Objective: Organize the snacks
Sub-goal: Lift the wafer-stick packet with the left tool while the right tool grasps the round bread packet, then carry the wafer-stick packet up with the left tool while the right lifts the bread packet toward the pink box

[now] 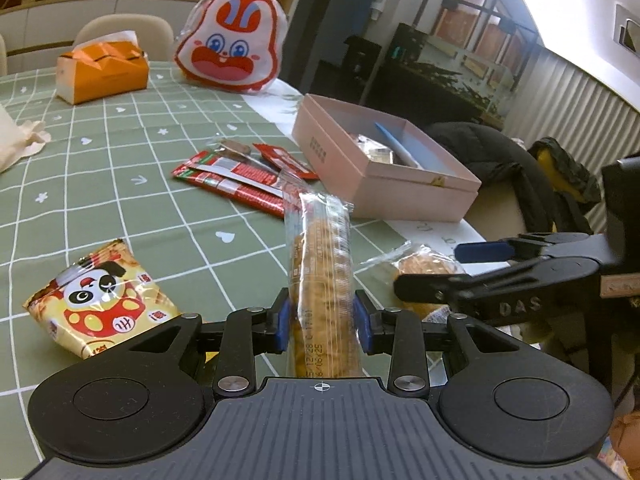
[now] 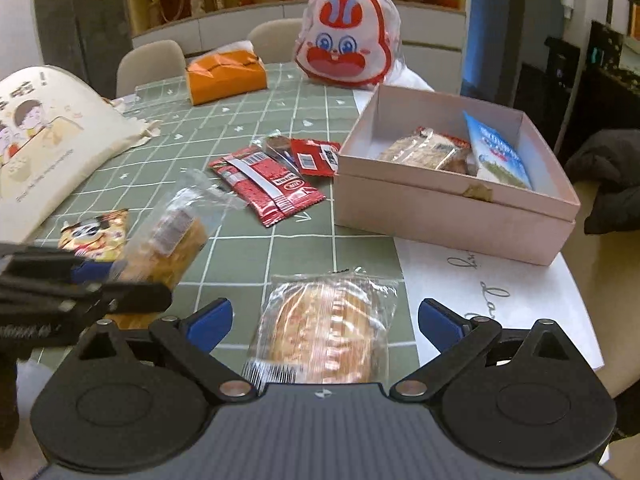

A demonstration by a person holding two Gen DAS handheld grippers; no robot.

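Note:
My left gripper (image 1: 322, 320) is shut on a long clear-wrapped biscuit pack (image 1: 320, 264), which stands upright between its blue pads above the table. The same pack (image 2: 172, 236) shows at the left of the right wrist view. My right gripper (image 2: 325, 316) is open wide over a wrapped round pastry (image 2: 324, 332) that lies flat on the green tablecloth (image 2: 304, 240); the pads do not touch it. A pink box (image 2: 452, 216) at the right holds several wrapped snacks and a blue packet (image 2: 498, 152). Red packets (image 2: 272, 184) and a panda snack bag (image 1: 100, 300) lie loose.
A rabbit-face bag (image 2: 346, 48) and an orange tissue box (image 2: 226, 76) stand at the far side. A printed canvas bag (image 2: 48, 140) lies at the left. The table edge with a white mat (image 2: 500, 288) runs along the right, with a dark coat on a chair (image 1: 500, 156) beyond.

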